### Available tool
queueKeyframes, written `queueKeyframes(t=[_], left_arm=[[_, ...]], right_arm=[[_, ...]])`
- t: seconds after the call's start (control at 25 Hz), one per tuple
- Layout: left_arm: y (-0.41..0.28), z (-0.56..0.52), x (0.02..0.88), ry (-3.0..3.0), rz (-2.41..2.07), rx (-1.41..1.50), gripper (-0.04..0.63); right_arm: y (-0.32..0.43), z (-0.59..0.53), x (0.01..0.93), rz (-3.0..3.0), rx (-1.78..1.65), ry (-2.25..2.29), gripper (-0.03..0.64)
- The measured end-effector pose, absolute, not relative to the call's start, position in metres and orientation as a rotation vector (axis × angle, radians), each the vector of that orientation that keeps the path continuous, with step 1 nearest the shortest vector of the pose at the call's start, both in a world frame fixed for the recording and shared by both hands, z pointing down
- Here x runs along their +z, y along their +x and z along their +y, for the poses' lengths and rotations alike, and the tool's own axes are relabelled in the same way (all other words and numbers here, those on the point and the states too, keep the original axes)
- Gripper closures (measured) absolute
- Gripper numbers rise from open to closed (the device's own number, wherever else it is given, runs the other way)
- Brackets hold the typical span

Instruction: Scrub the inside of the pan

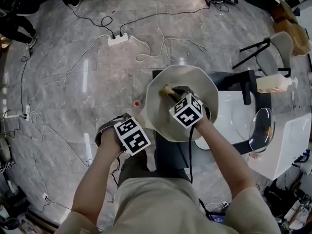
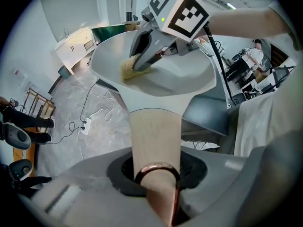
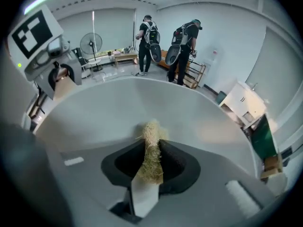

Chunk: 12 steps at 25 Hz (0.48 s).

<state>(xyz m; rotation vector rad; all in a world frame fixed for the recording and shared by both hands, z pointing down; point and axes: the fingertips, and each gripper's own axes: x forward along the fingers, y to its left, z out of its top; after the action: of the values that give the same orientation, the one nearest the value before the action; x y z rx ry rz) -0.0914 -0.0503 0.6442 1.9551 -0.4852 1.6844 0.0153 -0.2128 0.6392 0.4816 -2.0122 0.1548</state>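
left gripper [image 2: 156,186]: clamped on the wood handle [image 2: 155,136], pointing down
pan [image 1: 161,116]: held in the air over the floor [image 1: 97,72], inside facing up
scrubber [image 3: 152,136]: strawy wad against the pan's inner wall
right gripper [image 3: 151,157]: squeezed tight on the scrubber
handling: pan looks stiff, slick inside (likely front-heavy), so hold the handle near the bowl, not the rim
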Motion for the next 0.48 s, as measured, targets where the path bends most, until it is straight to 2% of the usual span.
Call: queueKeyframes(t=[0.24,0.48], left_arm=[[-0.093,-0.05,0.645,1.954,-0.496,1.69,0.483],[-0.094,-0.054,0.647,1.964,-0.524,1.708,0.483]], right_arm=[[0.076,-0.241,0.644,-1.783,0.051,0.555,0.522],[0.124,-0.206,0.64,-1.572,0.027,0.432,0.523]])
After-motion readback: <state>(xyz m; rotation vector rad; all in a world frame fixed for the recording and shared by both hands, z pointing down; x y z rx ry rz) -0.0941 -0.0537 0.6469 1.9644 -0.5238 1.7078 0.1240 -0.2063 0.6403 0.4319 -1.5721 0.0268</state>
